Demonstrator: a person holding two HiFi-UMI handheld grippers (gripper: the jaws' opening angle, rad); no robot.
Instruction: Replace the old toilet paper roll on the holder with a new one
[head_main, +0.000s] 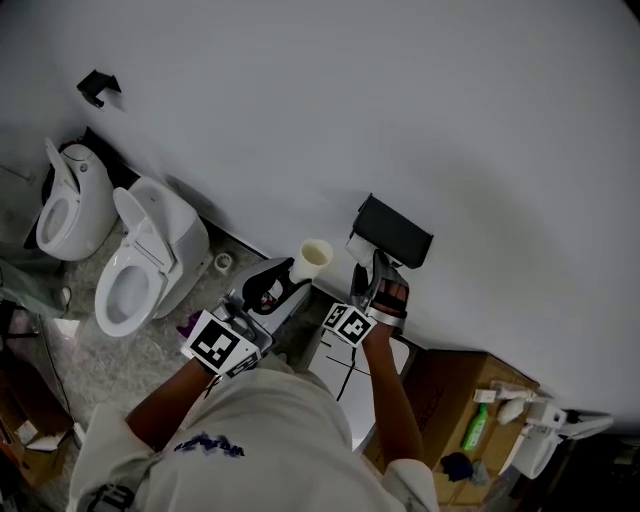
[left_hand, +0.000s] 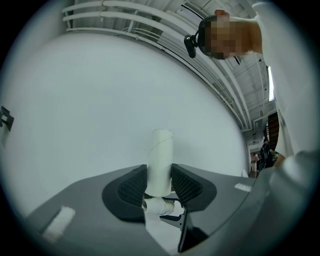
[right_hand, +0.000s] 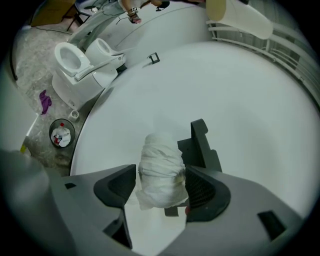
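Note:
My left gripper (head_main: 293, 274) is shut on an empty cream cardboard tube (head_main: 314, 257), which stands upright between its pads (left_hand: 131, 188) in the left gripper view, in front of the bare white wall. A black paper holder (head_main: 393, 231) is fixed to that wall. Just below and left of it, my right gripper (head_main: 369, 272) is shut on a wrinkled white toilet paper roll (right_hand: 160, 169). In the right gripper view the holder (right_hand: 201, 144) shows just behind and to the right of the roll. Whether the roll touches the holder I cannot tell.
Two white toilets (head_main: 150, 262) (head_main: 68, 205) stand along the wall to the left, with a small roll (head_main: 224, 262) on the floor beside them. A cardboard box (head_main: 455, 385) with a green bottle (head_main: 476, 428) sits at lower right. A bin (right_hand: 61, 134) and a purple cloth (right_hand: 45, 101) lie on the floor.

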